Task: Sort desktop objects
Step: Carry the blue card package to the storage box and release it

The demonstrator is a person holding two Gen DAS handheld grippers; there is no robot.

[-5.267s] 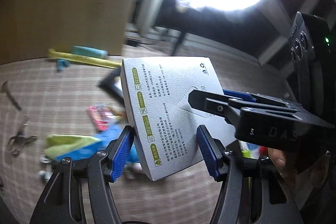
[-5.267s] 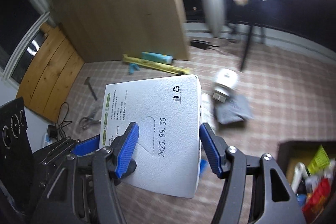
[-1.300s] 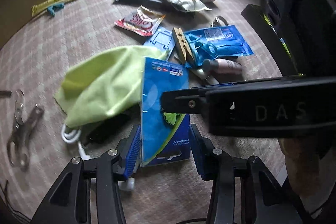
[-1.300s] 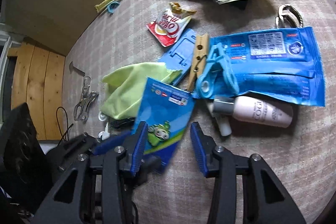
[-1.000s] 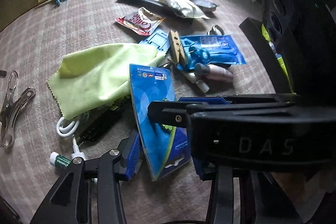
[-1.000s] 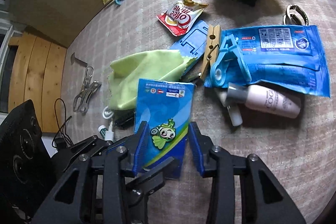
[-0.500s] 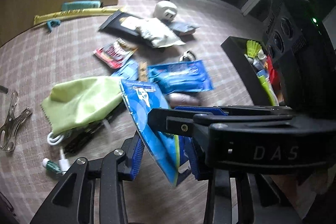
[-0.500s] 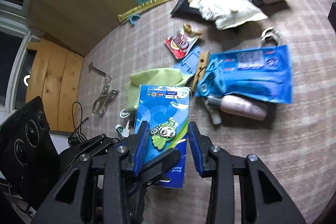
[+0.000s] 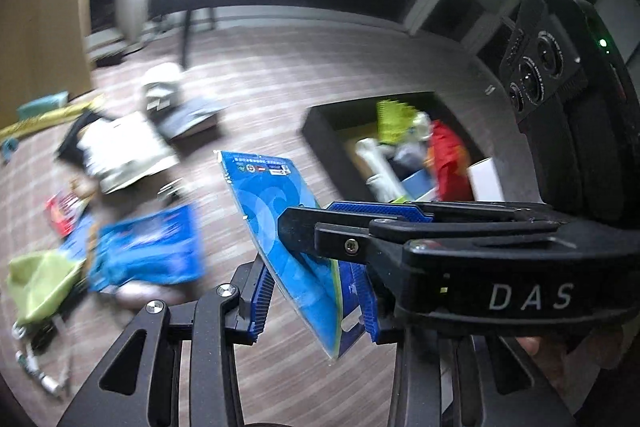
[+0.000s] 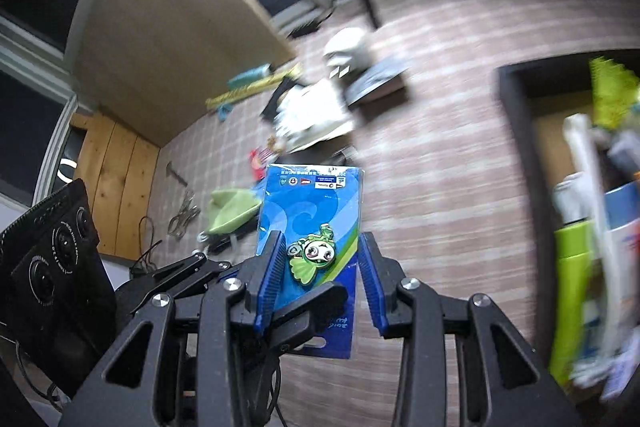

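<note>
A blue card pack (image 10: 312, 211) with a green cartoon pin on its front hangs above the checked surface. My right gripper (image 10: 322, 277) is shut on its two side edges. In the left wrist view the same pack (image 9: 280, 219) stands tilted between the blue pads of my left gripper (image 9: 314, 301), which is shut on it too. The right gripper's fingers (image 9: 304, 235) reach in from the right and cross the pack's face. A dark open box (image 9: 320, 131) holding several items lies ahead to the right, seen also as box (image 10: 516, 115) at the right edge.
Left on the surface are a blue wipes pack (image 9: 152, 247), a green cloth (image 10: 232, 211), a red sachet (image 9: 60, 215), a white charger (image 10: 346, 47), a black pouch under white paper (image 9: 120, 147) and a metal clip (image 10: 184, 215). A wooden panel stands at the back left.
Both grippers have risen with the blue card pack and swung right, away from the pile. The dark box has come into view at the right.
</note>
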